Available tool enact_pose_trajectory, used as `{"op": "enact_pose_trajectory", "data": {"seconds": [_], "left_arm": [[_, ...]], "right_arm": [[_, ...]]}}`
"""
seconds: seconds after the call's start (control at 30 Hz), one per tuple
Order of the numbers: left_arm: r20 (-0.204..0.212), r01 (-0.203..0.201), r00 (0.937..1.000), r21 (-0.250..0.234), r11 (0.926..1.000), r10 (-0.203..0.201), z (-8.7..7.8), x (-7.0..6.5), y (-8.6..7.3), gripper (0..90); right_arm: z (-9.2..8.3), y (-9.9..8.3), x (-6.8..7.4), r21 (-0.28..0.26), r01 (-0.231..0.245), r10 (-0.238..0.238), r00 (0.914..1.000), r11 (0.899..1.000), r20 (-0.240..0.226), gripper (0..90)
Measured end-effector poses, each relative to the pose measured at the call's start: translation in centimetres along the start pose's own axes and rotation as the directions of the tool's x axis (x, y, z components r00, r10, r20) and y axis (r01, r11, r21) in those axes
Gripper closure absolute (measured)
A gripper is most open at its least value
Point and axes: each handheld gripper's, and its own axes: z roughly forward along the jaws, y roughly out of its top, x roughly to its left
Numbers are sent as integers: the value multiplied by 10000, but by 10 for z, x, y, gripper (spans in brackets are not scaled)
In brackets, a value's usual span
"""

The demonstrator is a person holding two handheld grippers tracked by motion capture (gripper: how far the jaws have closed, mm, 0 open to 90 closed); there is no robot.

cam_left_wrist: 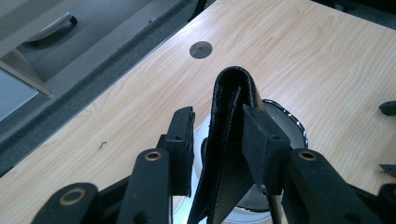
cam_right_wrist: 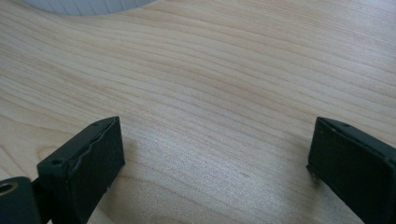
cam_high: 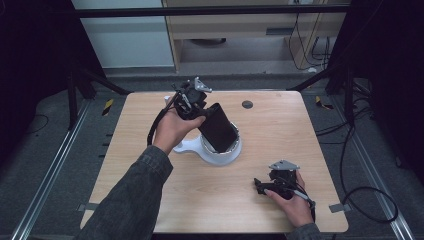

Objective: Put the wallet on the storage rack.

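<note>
A black folded leather wallet (cam_high: 219, 127) stands tilted with its lower end inside a white round container (cam_high: 232, 154) at the table's middle. My left gripper (cam_high: 206, 116) reaches it from the upper left, held by a hand. In the left gripper view the wallet (cam_left_wrist: 231, 107) stands between the jaws of my left gripper (cam_left_wrist: 219, 119). The right pad (cam_left_wrist: 259, 140) lies against it and the left pad (cam_left_wrist: 183, 135) stands clear with a gap. The container's shiny rim (cam_left_wrist: 295, 125) shows behind. My right gripper (cam_high: 258, 186) rests near the front right, and in its own view its jaws (cam_right_wrist: 215, 144) stand wide open over bare wood.
A small grey round plug (cam_high: 247, 104) sits in the tabletop behind the container. The wooden table (cam_high: 280, 130) has bare room on its right and front left. Cables (cam_high: 367, 200) lie on the floor at the right. A cabinet (cam_high: 235, 30) stands beyond the far edge.
</note>
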Motion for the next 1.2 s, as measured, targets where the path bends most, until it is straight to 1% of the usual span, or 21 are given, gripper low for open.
{"op": "enact_pose_trajectory", "data": {"seconds": [0.27,0.4,0.57,0.63,0.73,0.77,0.8,0.9,0.93,1.03,1.13,1.2], "left_arm": [[-78,74,9999,-119,9999,-75,-6,3,-1,613],[-258,-76,9996,-368,9993,67,-14,2,-2,596],[-384,-187,9991,-651,9977,162,-25,0,-3,551],[-314,-166,9994,-884,9959,139,-29,-2,-4,504],[-259,-326,9992,-1094,9935,299,-37,-7,-5,429],[-206,-333,9993,-1252,9916,309,-39,-9,-6,401],[-68,-240,9997,-1389,9900,232,-41,-12,-7,362],[201,-221,9995,-1734,9846,260,-46,-19,-12,267],[321,-186,9992,-1780,9839,247,-47,-22,-14,226],[401,-295,9985,-1783,9835,373,-45,-32,-21,157],[554,-280,9977,-1875,9819,390,-44,-41,-28,123],[607,-398,9968,-1831,9823,517,-43,-46,-33,105]], "right_arm": [[0,0,0,-2,4,-4,10000,10000,2,37],[0,0,0,-2,3,-3,10000,10000,2,37],[0,0,0,14,-14,14,10000,10000,-7,36],[0,0,0,19,-20,20,10000,10000,-14,37],[0,0,0,13,-20,20,10000,10000,-11,36],[0,0,0,11,-17,17,10000,10000,-12,36],[0,0,0,11,-17,17,10000,10000,-12,36],[0,0,0,14,-14,14,10000,10000,-14,36],[0,0,0,-10,8,-8,10000,10000,-9,36],[0,0,0,6,-13,13,10000,10000,-11,36],[0,0,0,10,-17,17,10000,10000,-17,35],[0,0,0,-4,9,-9,10000,10000,-6,35]]}}
